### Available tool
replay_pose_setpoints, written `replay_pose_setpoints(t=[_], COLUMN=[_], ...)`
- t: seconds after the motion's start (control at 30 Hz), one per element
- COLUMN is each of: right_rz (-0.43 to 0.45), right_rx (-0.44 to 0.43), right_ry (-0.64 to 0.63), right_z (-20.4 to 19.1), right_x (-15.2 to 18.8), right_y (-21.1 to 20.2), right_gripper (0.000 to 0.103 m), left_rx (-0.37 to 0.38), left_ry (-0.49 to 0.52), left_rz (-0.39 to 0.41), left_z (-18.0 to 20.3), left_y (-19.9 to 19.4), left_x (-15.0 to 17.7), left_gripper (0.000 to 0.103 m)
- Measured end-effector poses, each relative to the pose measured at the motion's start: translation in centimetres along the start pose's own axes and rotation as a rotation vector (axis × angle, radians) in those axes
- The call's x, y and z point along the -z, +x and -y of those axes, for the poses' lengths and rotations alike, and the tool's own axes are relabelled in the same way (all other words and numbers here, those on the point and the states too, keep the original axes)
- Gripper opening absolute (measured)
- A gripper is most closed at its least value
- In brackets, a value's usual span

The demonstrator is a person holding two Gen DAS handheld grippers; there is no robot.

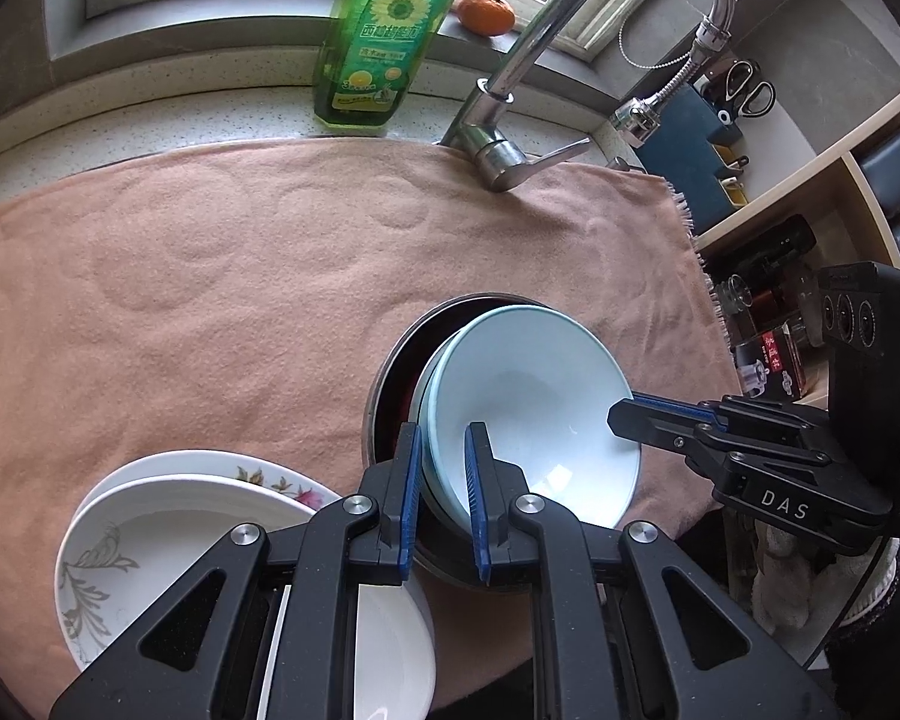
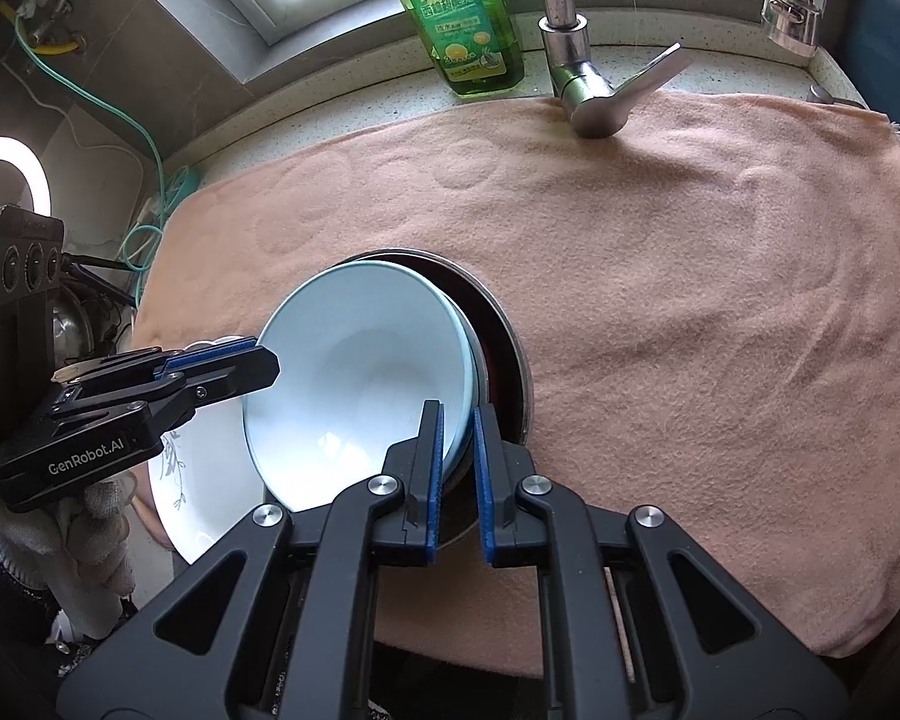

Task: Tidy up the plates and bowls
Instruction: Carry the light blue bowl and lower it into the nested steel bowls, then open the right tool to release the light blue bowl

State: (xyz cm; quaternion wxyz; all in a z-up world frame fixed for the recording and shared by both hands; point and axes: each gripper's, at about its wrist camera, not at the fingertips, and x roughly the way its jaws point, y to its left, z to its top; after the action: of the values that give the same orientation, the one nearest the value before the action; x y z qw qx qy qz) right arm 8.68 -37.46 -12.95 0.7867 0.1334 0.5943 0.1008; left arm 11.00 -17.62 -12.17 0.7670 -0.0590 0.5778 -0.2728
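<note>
The pale blue bowl (image 1: 534,408), glossy and smooth, sits tilted inside a round steel pan (image 1: 384,396) with a dark interior, on a fuzzy pink towel (image 1: 210,300) covering the bench. The left tongs (image 1: 444,456) are clamped on the bowl's rim at its 7 o'clock edge, blue ribbed pads either side. The right tongs (image 2: 459,438) are clamped on the rim at 4 o'clock in the right wrist view, the outer pad between bowl and pan wall. At 8 o'clock of the pan, stacked white plates (image 1: 168,534) with grey leaf and floral prints lie on the towel, just beside the pan. From 9 through 12 o'clock the towel lies bare up to a chrome faucet (image 1: 510,120) and a green detergent bottle (image 1: 384,36); its fringed edge runs at 3 o'clock.
</note>
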Motion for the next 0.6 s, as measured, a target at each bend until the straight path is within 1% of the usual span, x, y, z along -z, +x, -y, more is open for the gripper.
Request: replay_pose_setpoints(t=[0.2, 0.3, 0.33, 0.37, 0.4, 0.47, 0.6], right_rz=[0.052, 0.091, 0.101, 0.112, 0.124, 0.146, 0.177], right_rx=[0.001, -0.001, 0.0, 0.003, 0.005, 0.005, 0.015], right_ry=[0.002, 0.009, 0.014, 0.021, 0.031, 0.05, 0.086], right_z=[-0.1, 0.1, 0.3, 0.4, 0.7, 1.1, 1.8], right_x=[0.1, 0.2, 0.2, 0.3, 0.4, 0.7, 1.4], right_y=[-1.5, -2.6, -2.9, -3.1, -3.5, -3.9, -4.4], right_gripper=[0.011, 0.012, 0.013, 0.017, 0.024, 0.03, 0.03], left_rx=[-0.027, -0.022, -0.026, -0.03, -0.03, -0.026, -0.021], left_ry=[0.017, 0.012, 0.01, 0.01, 0.009, -0.011, -0.034], left_rz=[0.041, 0.066, 0.071, 0.078, 0.081, 0.082, 0.081], left_z=[-0.5, -1.3, -1.6, -1.9, -2.3, -3.0, -4.0], left_y=[-1.3, -2.3, -2.6, -2.8, -3.0, -3.2, -3.2], left_x=[-0.2, -0.1, -0.1, -0.1, 0.0, 0.2, 0.5], left_gripper=[0.013, 0.013, 0.015, 0.019, 0.02, 0.02, 0.02])
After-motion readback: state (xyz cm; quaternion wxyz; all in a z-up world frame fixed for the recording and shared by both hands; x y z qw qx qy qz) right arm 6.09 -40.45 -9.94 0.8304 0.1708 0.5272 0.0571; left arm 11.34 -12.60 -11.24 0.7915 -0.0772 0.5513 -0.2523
